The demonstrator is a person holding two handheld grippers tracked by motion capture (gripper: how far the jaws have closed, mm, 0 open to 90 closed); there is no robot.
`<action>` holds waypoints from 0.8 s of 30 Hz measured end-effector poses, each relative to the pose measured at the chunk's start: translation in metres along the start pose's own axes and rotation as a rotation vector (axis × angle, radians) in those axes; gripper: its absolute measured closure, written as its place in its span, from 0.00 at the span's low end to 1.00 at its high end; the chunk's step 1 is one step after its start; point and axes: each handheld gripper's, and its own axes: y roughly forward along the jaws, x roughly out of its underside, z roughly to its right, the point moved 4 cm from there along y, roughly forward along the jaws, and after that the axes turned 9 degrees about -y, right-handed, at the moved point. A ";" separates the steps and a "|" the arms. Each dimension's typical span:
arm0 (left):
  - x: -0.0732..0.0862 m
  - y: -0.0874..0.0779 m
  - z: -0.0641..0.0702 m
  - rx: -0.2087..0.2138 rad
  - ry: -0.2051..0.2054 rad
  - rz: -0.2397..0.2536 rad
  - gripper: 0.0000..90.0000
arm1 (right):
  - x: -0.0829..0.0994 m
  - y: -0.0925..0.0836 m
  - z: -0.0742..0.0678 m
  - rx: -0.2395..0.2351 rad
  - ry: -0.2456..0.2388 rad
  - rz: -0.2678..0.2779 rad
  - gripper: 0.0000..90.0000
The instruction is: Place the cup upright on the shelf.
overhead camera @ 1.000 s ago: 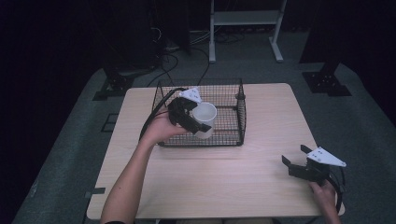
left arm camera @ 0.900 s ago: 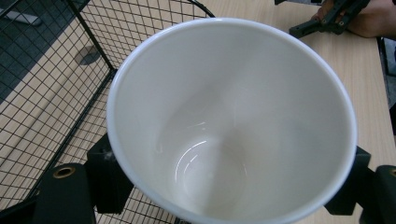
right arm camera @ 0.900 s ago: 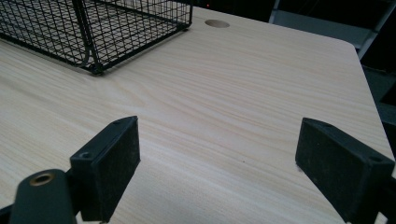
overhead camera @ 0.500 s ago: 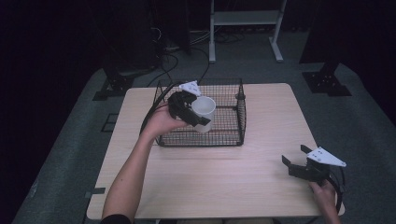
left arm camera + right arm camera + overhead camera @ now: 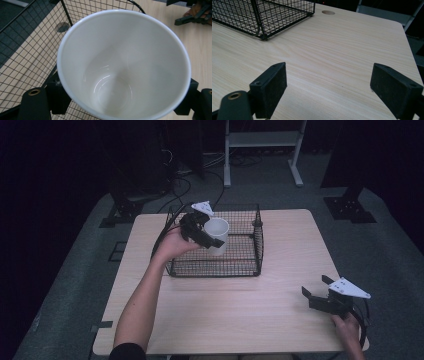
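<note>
- The left gripper (image 5: 202,231) is clamped on a white cup (image 5: 216,236), jaws on opposite sides of its wall.
- The cup hangs upright, mouth up, over the wire basket (image 5: 250,265), near the basket's left rear part; whether its base touches the basket floor cannot be told.
- The coming move turns on this: the basket floor lies straight below the cup, so lowering looks like the step in hand.
- The right gripper (image 5: 320,296) rests wide open and empty near the tabletop's (image 5: 280,320) front right corner, well apart from the basket.
- In the left gripper view the cup (image 5: 123,65) is empty; its base outside is hidden.
</note>
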 end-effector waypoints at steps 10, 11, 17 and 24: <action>-0.003 0.008 -0.012 -0.015 -0.023 -0.002 0.23 | 0.000 0.000 0.000 -0.001 0.002 0.001 0.15; -0.003 0.010 -0.013 -0.014 -0.027 -0.003 0.23 | 0.000 0.000 0.000 -0.001 0.003 0.001 0.15; -0.002 0.018 -0.020 -0.027 -0.039 -0.015 0.23 | 0.000 0.000 0.000 -0.002 0.002 0.003 0.15; 0.002 0.031 -0.030 -0.036 -0.065 -0.026 0.23 | 0.000 -0.001 0.000 -0.003 0.002 0.004 0.15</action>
